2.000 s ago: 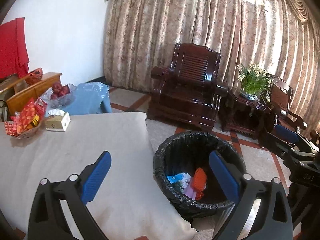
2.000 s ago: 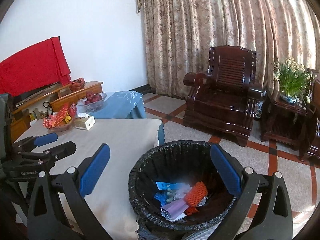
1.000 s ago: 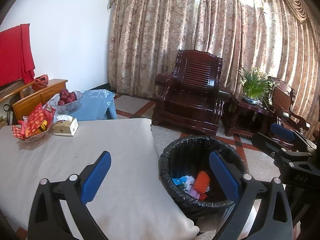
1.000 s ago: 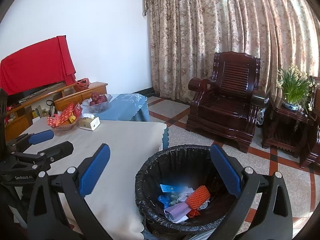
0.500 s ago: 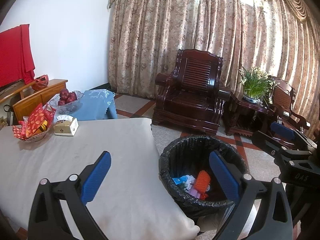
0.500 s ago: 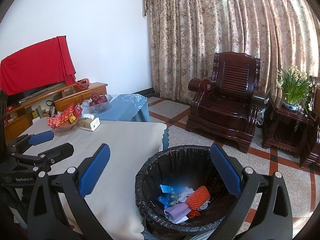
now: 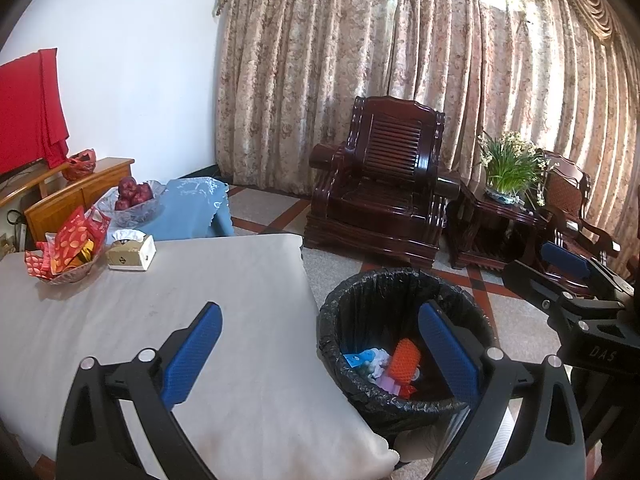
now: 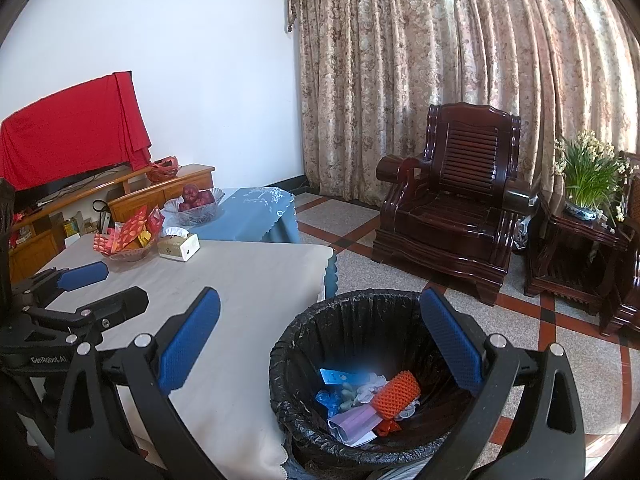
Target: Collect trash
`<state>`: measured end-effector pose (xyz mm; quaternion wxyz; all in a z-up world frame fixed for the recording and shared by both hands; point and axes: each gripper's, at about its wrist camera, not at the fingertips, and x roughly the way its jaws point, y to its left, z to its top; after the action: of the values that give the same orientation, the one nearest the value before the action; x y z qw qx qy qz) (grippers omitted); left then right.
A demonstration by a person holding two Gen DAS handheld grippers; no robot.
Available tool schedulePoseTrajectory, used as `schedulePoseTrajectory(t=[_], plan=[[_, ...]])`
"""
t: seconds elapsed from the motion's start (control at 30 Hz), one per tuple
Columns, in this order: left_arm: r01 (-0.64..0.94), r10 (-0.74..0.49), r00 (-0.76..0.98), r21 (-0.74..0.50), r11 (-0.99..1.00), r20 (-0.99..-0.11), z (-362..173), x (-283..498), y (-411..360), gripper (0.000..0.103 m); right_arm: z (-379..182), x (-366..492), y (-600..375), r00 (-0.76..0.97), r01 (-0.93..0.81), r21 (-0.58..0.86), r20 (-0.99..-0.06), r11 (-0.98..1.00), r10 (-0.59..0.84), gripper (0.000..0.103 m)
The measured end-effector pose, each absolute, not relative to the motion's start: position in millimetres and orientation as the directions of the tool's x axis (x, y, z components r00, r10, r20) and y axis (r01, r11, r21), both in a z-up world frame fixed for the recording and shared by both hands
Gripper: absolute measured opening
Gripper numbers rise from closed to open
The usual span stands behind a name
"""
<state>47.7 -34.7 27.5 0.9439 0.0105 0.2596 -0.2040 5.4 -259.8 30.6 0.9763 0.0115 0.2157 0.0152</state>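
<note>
Jaws apart above trash-filled black bin (image 8: 360, 320)

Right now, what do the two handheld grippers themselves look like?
Both look alike: the left gripper and right gripper have black angular frames with silver rivets and two fingers faced with blue dimpled pads. Seen from the opposite camera, the left body reads "GenRobot.AI" and the right one "DAS". No hands, sleeves or cables show.

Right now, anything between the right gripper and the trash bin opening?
Nothing visible. The right gripper is open and empty, above the near rim of the trash bin, whose mouth is uncovered with trash at the bottom. The left gripper is off to the side, over the table.
</note>
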Motion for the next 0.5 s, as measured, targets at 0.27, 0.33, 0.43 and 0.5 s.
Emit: schedulePoseTrajectory(t=[0.27,0.33,0.43,0.5], plan=[[0.390,-0.380,0.782,-0.087,0.917,-0.495,27.7,47.2,-37.2,0.097,30.7,6.4,-257.9,0.906,-0.025,0.028,-0.421,0.999,0.034,0.098],[0.391,-0.380,0.782,-0.086,0.917,-0.494,27.9,47.3,-36.4,0.097,30.7,6.5,-257.5,0.907,-0.025,0.028,-0.420,0.999,0.034,0.098],[0.391,-0.380,0.781,-0.087,0.916,-0.495,28.0,47.3,-35.4,0.097,30.7,6.5,-257.5,0.907,-0.026,0.027,-0.420,0.999,0.035,0.098],[0.391,-0.380,0.782,-0.086,0.916,-0.495,28.0,47.1,-37.6,0.097,30.6,6.5,-257.6,0.907,-0.026,0.027,-0.420,0.999,0.035,0.098]])
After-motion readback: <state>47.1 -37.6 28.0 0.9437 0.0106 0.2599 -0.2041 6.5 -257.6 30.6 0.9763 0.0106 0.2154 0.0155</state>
